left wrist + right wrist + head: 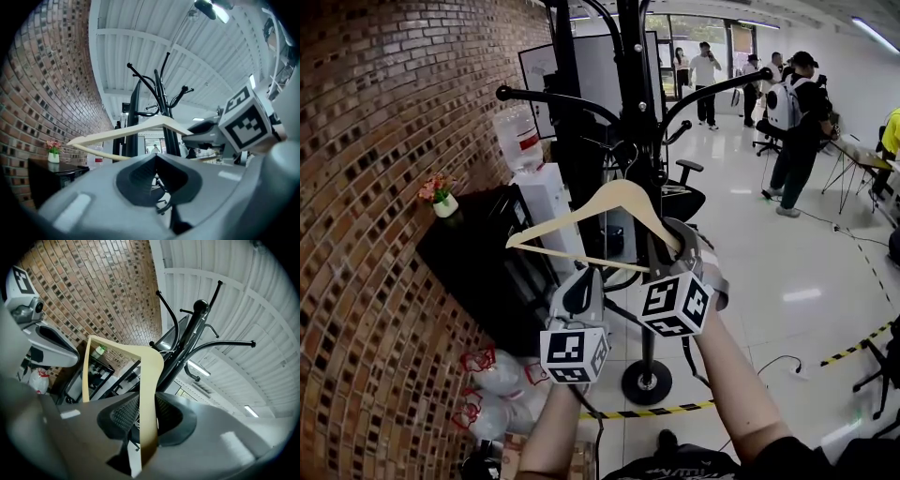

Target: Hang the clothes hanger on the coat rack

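A pale wooden clothes hanger (609, 211) hangs in the air right in front of the black coat rack (633, 94). My right gripper (670, 246) is shut on the hanger's right shoulder. In the right gripper view the hanger's arm (150, 380) runs up between the pads (123, 416) toward the rack's hooked arms (187, 343). My left gripper (581, 292) sits just below the hanger's bottom bar, its jaws together and empty. The left gripper view shows the hanger (140, 127) above its tips (156, 159), the rack (161, 93) behind. The hanger's wire hook is lost against the rack.
A brick wall (384, 187) stands to the left, with a black side table (478, 248) bearing a flower pot (441, 202). A water dispenser (539, 187) and an office chair (680, 192) stand behind the rack. Plastic bags (497, 384) and striped floor tape (666, 410) lie below. People (792, 122) stand far right.
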The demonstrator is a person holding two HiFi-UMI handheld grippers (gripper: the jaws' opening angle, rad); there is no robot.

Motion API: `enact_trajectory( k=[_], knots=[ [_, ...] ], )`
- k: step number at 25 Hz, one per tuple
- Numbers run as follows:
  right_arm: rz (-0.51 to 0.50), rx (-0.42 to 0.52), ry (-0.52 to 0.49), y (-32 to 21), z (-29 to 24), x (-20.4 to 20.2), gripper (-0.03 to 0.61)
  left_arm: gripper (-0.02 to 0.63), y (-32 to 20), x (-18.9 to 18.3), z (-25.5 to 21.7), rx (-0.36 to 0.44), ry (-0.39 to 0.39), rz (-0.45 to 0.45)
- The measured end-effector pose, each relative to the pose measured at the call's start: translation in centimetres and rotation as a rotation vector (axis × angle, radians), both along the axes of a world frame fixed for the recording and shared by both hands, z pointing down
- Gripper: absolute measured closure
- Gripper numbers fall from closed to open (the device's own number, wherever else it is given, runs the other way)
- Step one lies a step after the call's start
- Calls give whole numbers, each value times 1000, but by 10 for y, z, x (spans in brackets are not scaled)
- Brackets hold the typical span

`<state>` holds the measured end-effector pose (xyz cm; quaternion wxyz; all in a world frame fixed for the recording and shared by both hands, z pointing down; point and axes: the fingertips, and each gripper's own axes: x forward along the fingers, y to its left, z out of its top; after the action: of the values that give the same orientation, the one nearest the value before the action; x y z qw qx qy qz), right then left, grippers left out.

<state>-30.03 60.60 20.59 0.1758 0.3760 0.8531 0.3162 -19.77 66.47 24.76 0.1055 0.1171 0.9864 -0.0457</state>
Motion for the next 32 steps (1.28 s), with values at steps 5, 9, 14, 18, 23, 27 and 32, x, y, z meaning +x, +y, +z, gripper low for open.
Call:
enact_trajectory(
  k=[5, 9, 14, 18, 23, 27, 32],
  knots=[
    [-5, -9, -21, 2, 1, -2, 479, 609, -2, -5, 5, 6, 5, -1],
    [-16, -26, -32, 2, 2, -1, 479, 609, -3, -8, 7, 6, 7, 0],
    [-16, -37, -62, 4, 1, 0, 479, 609, -1, -11, 8, 10, 7, 0],
    [-45, -31, -75, 5, 6, 7, 456, 609, 2, -10, 9, 9, 9, -5],
    [-75, -40, -114, 1, 0, 17, 434, 609, 0, -10, 6, -4, 1, -4],
    [-88, -87, -121, -10, -9, 18, 417, 609, -5, -10, 1, -13, -9, -2],
    [-116, -133, -119, -27, -25, 30, 400, 609, -14, -6, -9, -27, -25, 7]
  ],
)
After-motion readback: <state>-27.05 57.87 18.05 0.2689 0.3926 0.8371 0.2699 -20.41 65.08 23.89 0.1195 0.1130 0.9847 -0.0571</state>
